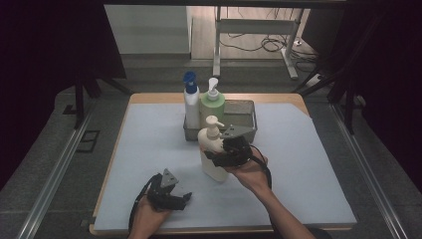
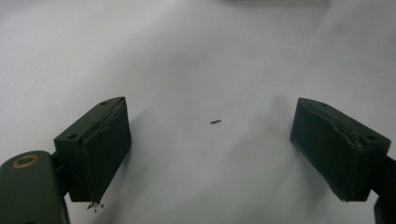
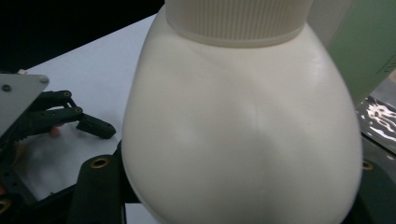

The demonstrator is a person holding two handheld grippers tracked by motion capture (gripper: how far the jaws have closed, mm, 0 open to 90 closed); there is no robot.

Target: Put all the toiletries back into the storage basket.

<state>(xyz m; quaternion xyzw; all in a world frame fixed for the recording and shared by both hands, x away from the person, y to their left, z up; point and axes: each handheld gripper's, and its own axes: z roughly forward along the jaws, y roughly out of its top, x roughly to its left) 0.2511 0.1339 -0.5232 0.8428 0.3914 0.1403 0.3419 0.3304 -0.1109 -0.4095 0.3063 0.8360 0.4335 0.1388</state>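
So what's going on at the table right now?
A person works with a gripper in each hand. The right gripper is closed around the cream pump bottle, which stands upright on the white mat just in front of the metal tray. Two more bottles stand in the tray: a white one with a blue cap and a green pump bottle. The left gripper rests low over the mat, jaws wide open and empty.

I can read no text from here. The green pump bottle (image 3: 369, 42) at the far side carries a trace of dark print at its right edge, too small and cut off for me to make out.
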